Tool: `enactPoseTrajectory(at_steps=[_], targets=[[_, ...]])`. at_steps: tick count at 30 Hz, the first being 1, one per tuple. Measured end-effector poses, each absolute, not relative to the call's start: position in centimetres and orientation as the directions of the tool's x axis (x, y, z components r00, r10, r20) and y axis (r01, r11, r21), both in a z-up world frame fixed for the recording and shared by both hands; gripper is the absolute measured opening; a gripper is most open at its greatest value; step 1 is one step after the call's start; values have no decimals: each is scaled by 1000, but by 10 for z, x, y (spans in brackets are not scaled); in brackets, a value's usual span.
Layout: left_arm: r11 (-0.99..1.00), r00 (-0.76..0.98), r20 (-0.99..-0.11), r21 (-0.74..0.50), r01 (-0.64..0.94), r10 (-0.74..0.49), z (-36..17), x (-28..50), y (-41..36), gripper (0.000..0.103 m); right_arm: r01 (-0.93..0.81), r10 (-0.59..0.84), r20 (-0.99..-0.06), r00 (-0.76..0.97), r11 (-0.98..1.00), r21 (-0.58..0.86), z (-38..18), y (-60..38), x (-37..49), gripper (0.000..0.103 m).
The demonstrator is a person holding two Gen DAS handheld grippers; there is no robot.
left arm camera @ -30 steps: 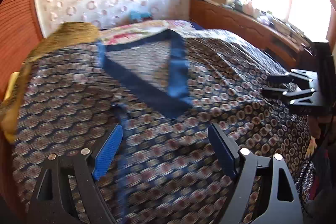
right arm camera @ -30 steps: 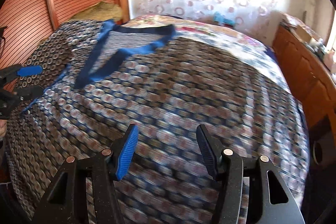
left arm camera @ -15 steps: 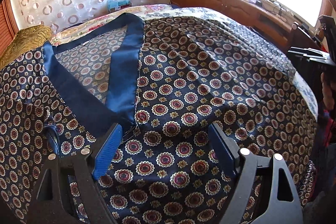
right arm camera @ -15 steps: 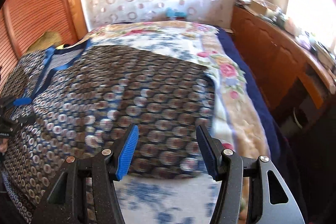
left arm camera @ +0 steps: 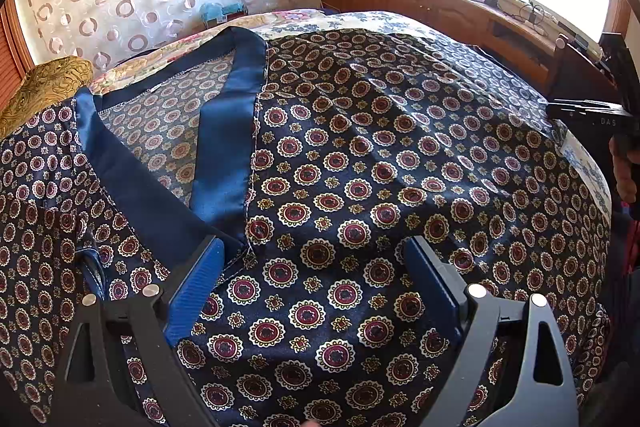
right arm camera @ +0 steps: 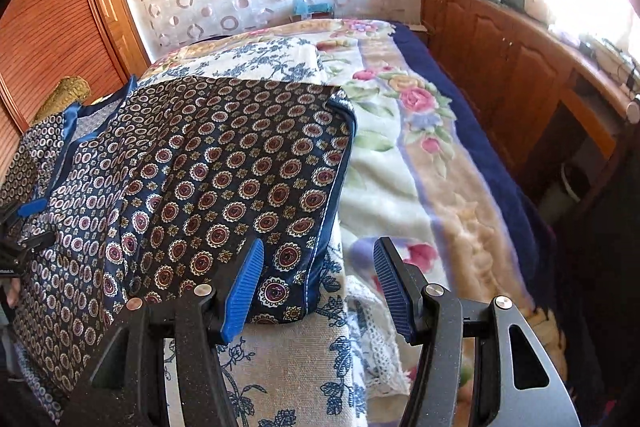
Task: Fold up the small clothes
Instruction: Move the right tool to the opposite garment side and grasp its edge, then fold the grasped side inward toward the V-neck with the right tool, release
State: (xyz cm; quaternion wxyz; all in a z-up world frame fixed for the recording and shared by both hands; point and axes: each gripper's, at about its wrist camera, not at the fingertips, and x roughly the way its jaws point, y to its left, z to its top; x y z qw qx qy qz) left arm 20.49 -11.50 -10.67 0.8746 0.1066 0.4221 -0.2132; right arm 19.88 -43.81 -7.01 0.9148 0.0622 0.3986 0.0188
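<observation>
A navy satin garment (left arm camera: 360,147) printed with red and cream medallions lies spread across the bed. Its plain blue collar band (left arm camera: 224,147) forms a V at the left. My left gripper (left arm camera: 312,247) hovers over the cloth just right of the V's tip. Its jaws are opening and no fold is pinched between them. In the right wrist view the garment (right arm camera: 224,167) ends in a blue-piped edge. My right gripper (right arm camera: 319,246) stands open above that edge near the lower corner, pads clear of the cloth. The left gripper (right arm camera: 28,219) shows at the far left.
Under the garment lie a white cloth with blue flowers (right arm camera: 288,367) and a floral blanket (right arm camera: 420,155). A wooden cabinet (right arm camera: 500,59) with clutter on top runs along the bed's right side. A yellow pillow (left arm camera: 44,87) sits at the head, beside a slatted wooden panel (right arm camera: 48,27).
My right gripper has swept rightwards across the garment to its piped edge. My left gripper came closer to the collar's V, then held still, with its jaws a little wider.
</observation>
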Motion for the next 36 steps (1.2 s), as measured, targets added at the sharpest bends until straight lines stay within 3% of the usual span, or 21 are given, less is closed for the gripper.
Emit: enactPoseTrajectory(at_steps=[5, 7, 11, 12, 13, 14, 16, 21, 28, 36], targets=[[888, 555, -783, 7, 459, -280, -107, 205, -115, 91, -10, 114, -735, 668, 990, 143, -72, -441, 202, 59], [889, 555, -784, 7, 458, -280, -107, 204, -115, 91, -21, 116, -737, 666, 990, 138, -72, -441, 200, 49], [889, 554, -784, 6, 458, -280, -107, 204, -115, 91, -28, 90, -736, 671, 995, 96, -72, -437, 201, 39], [889, 554, -784, 5, 458, -281, -107, 204, -115, 91, -26, 74, -735, 674, 997, 77, -71, -435, 200, 31], [889, 554, -784, 5, 458, -281, -107, 204, -115, 91, -20, 51, -731, 681, 999, 51, -71, -434, 199, 12], [889, 554, -784, 6, 458, -280, -107, 204, -115, 91, -13, 6, -720, 694, 1000, -4, -69, -430, 197, 8], [889, 555, -783, 6, 457, -280, -107, 205, -115, 91, -30, -29, -717, 697, 997, -69, -70, -422, 195, 4], [889, 553, -784, 2, 458, -283, -107, 205, -115, 91, -40, -13, -678, 735, 997, -63, -58, -419, 189, 3], [889, 553, -784, 2, 458, -283, -107, 206, -115, 91, -127, 120, -588, 800, 991, 29, -22, -403, 181, 3], [888, 552, -783, -1, 459, -286, -107, 207, -116, 91, -327, 298, -527, 796, 944, 40, 8, -333, 180, 3]])
